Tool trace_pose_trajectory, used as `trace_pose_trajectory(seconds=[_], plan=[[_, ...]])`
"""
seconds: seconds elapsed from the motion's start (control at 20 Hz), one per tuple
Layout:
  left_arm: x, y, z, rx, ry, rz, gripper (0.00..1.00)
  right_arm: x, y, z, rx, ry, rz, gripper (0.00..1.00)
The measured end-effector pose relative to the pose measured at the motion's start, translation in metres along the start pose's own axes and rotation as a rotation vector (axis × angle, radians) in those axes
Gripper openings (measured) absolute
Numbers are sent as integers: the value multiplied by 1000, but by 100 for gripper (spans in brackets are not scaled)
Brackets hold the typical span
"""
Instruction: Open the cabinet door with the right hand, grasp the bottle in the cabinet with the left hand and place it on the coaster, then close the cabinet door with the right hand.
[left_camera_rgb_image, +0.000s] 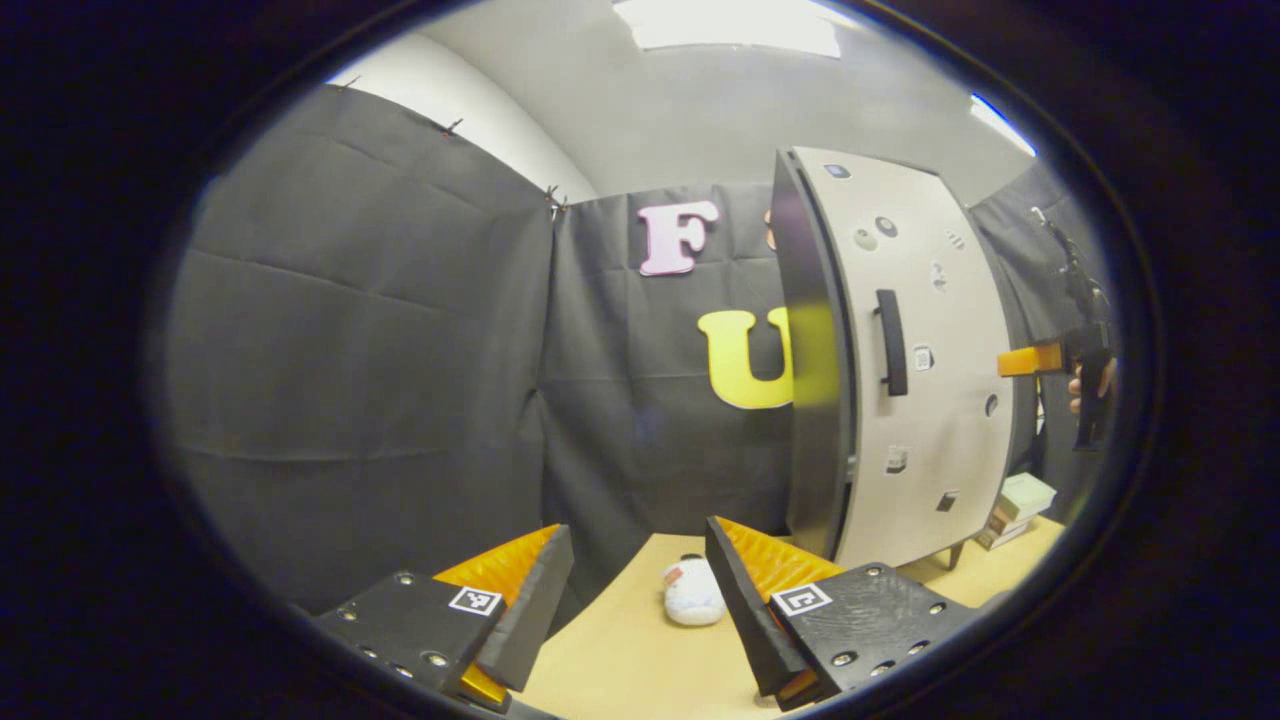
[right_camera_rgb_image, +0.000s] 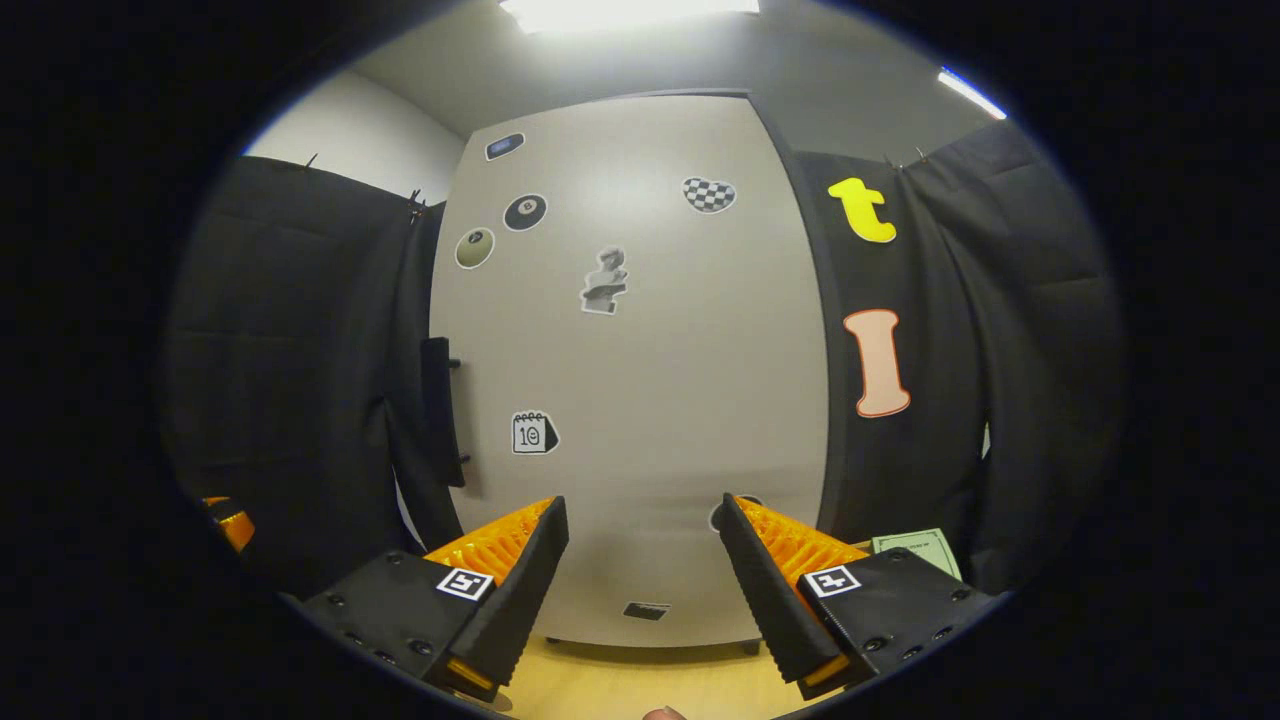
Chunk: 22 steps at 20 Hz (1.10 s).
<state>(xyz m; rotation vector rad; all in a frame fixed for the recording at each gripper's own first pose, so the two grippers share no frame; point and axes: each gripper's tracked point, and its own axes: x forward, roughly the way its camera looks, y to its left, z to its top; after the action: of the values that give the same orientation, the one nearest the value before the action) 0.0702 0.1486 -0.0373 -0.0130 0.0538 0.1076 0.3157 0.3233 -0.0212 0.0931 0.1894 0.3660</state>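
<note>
A tall beige cabinet door (right_camera_rgb_image: 640, 380) had a smooth, matt painted-looking face dotted with flat paper-like stickers, and carried a black, smooth plastic-looking bar handle (left_camera_rgb_image: 891, 343). The cabinet's dark side panel (left_camera_rgb_image: 815, 400) looked semi-glossy and mirrored some of the wall's colour. The pale wooden tabletop (left_camera_rgb_image: 640, 660) was smooth with a soft sheen. On it lay a small white plush toy (left_camera_rgb_image: 692, 592), soft and fuzzy. Beside the cabinet's foot sat a stack of pale cardboard boxes (left_camera_rgb_image: 1020, 505), matt. The left gripper (left_camera_rgb_image: 640, 585) had ribbed inner pads (left_camera_rgb_image: 765, 560) and matt plates with metal screws; the right gripper (right_camera_rgb_image: 645, 560) had the same ribbed finish. The black booth wall (left_camera_rgb_image: 380, 380) was matt, creased cloth.
</note>
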Motion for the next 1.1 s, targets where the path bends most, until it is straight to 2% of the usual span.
trace_pose_trajectory(seconds=[0.35, 0.55, 1.1], plan=[[13, -77, 35, -10, -34, -92, 80, -66, -81, 16, -8, -44, -103, 97], [16, -103, 48, -3, -40, -122, 80, -101, -121, 15, -23, -57, -154, 98], [18, -114, 62, -5, -19, -108, 80, -160, -177, 1, -8, -106, -195, 98]])
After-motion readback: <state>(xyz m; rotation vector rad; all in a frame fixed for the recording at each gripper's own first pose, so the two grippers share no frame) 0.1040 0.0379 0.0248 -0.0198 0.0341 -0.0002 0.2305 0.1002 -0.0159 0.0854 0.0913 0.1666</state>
